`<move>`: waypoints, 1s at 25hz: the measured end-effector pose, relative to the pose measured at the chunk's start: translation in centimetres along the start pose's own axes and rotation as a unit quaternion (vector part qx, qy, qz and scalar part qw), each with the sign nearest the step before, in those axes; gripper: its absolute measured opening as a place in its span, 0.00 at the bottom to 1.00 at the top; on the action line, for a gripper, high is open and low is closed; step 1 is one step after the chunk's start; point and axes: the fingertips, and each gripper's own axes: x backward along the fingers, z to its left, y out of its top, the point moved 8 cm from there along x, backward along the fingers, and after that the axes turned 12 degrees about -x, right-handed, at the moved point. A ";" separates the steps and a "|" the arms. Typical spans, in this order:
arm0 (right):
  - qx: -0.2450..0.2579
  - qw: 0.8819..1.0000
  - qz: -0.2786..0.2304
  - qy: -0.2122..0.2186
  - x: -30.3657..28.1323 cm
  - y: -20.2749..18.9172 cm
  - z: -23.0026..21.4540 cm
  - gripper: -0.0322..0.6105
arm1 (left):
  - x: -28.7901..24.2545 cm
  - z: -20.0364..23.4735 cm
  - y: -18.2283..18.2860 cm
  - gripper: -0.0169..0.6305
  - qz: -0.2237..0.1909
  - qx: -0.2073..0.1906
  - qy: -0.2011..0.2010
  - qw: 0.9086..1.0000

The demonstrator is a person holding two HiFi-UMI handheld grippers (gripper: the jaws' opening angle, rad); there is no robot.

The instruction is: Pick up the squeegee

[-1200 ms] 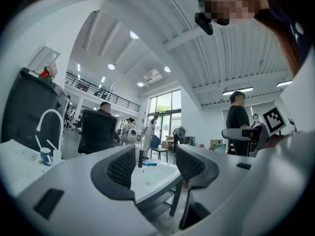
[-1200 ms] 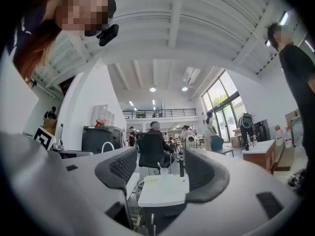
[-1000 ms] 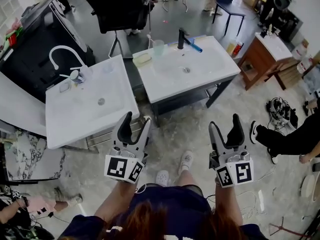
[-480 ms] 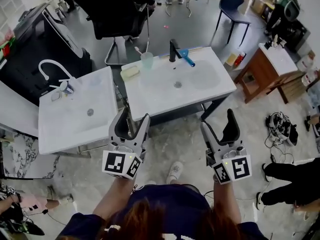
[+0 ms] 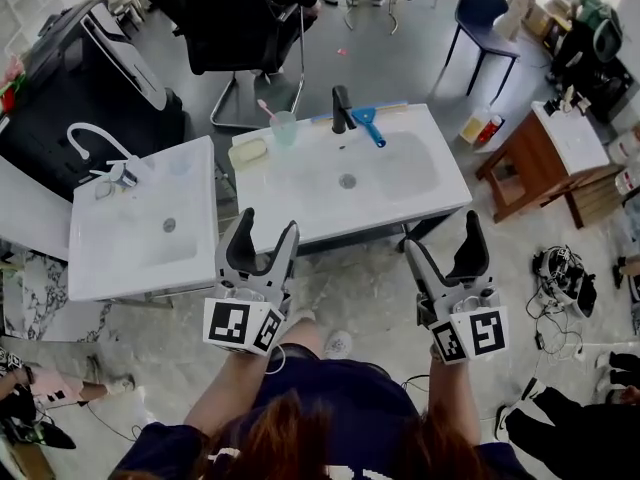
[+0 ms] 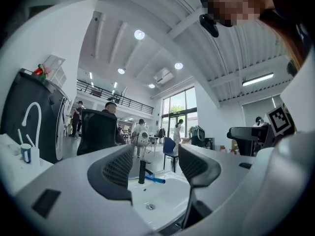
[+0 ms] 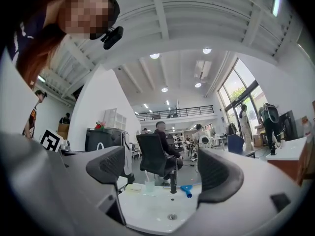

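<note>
Head view: I hold both tools level and side by side in front of me, short of the white basin. The left gripper and the right gripper each have their 2 jaws spreading wide, with nothing in them. The squeegee, blue, lies at the basin's far rim, just right of the black tap, its handle slanting toward the bowl. It is well apart from both grippers, so I judge the reach has barely begun. A cup with a toothbrush stands left of the tap, which probably makes the right side the cleaner way in.

Left gripper view: the left gripper is opening. Only air sits between its pads, and the tap and squeegee show far off through the gap.

Right gripper view: the right gripper is opening too and is just as empty. The squeegee shows low in the gap, right of the tap. I take it that I am aiming this tool at it, jaws wide to take the handle.
</note>
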 end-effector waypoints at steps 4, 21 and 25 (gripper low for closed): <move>0.000 1.000 0.007 0.007 -3.1 -0.5 -1.9 0.78 | -3.6 1.0 -1.1 0.45 0.003 0.003 0.003 1.000; 0.002 1.000 0.005 -0.006 -27.5 -1.3 -9.8 0.77 | -27.3 13.8 -4.6 0.45 -0.004 0.007 -0.028 1.000; 0.003 1.000 0.017 -0.014 -31.5 -2.0 -10.8 0.77 | -31.0 16.6 -4.7 0.45 -0.005 0.004 -0.029 1.000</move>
